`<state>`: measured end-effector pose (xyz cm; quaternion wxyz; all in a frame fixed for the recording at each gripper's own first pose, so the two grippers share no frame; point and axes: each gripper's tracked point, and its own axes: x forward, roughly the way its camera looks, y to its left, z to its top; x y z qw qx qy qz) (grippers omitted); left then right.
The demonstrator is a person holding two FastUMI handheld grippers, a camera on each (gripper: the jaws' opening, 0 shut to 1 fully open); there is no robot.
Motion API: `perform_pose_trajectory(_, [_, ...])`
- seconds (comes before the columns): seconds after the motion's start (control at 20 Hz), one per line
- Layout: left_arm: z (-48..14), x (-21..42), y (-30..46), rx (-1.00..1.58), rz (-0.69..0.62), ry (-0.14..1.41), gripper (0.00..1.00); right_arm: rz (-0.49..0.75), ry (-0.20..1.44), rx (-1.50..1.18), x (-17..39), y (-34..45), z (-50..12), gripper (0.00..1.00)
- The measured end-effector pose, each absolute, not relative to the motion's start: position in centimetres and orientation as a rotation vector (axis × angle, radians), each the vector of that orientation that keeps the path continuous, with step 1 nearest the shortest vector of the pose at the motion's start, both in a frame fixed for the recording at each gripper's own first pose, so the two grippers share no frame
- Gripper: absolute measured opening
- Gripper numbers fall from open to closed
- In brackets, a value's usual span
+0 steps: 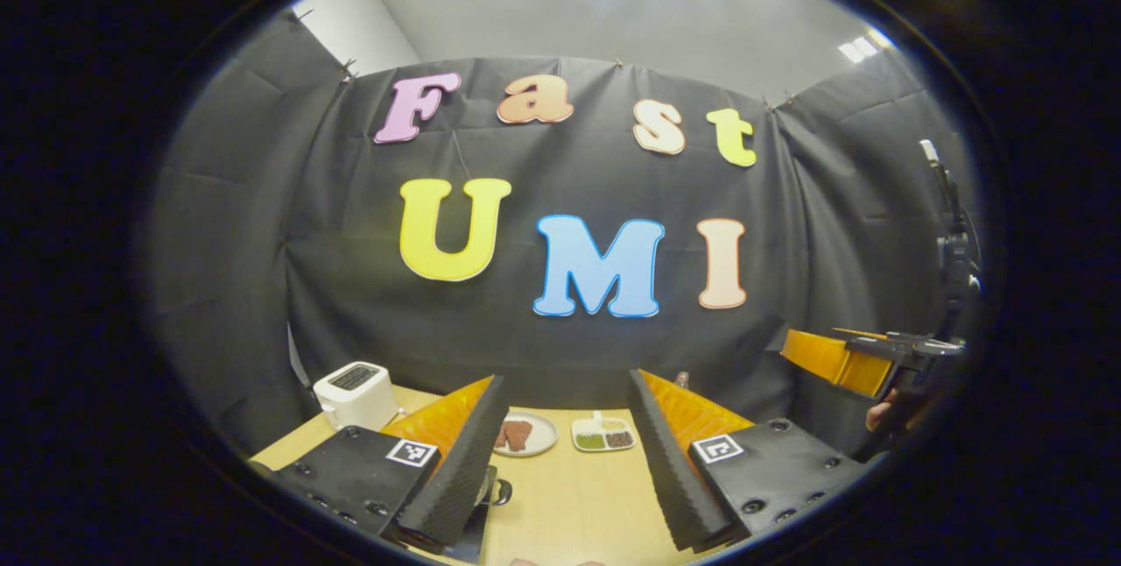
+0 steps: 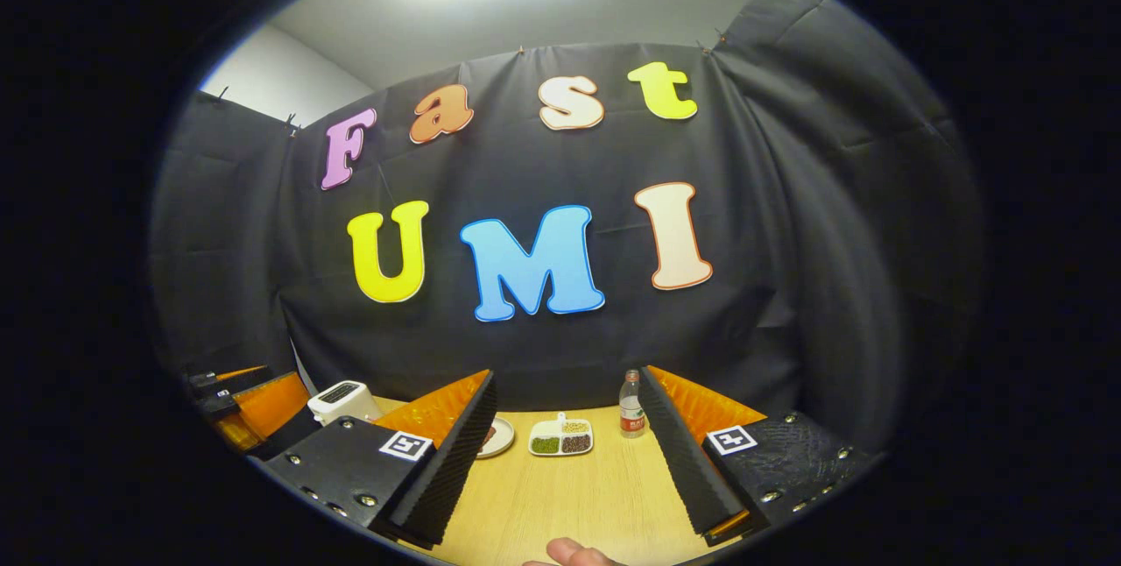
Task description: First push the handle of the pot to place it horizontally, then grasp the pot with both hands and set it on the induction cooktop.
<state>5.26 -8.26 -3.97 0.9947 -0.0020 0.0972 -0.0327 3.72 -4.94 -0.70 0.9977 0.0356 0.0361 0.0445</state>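
At the bottom of the left gripper view, my left gripper (image 1: 567,452) is spread wide with nothing between its fingers. A bit of something dark, maybe the pot, peeks out by its left finger; I cannot tell. In the right gripper view, my right gripper (image 2: 567,452) is spread wide too, over the bare table (image 2: 595,496). A fingertip (image 2: 574,554) pokes in at the bottom edge. Farther back sit a small plate (image 1: 525,435), a dish of beans (image 2: 560,437), a bottle (image 2: 631,414) and a white toaster (image 1: 356,393) at the lower left.
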Motion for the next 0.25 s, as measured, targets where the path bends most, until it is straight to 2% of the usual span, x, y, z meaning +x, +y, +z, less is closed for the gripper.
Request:
perform_pose_trajectory(0.05, [-3.6,4.9,-8.5,-0.016,-0.069,0.186,0.88,0.087,0.073,0.063,3.6,-5.0,-0.7,0.98])
perform_pose_trajectory(0.1, [-3.0,4.4,-8.5,-0.026,-0.073,0.17,0.87,0.084,0.064,0.06,3.5,-4.7,-0.5,0.98])
perform_pose_trajectory(0.15, [-2.4,4.4,-8.3,-0.03,-0.083,0.15,0.94,0.08,0.056,0.062,3.3,-4.5,-0.2,0.98])
perform_pose_trajectory(0.25, [-1.0,4.1,-7.6,-0.028,-0.092,0.135,0.94,0.076,0.061,0.066,2.8,-3.7,0.1,0.98])
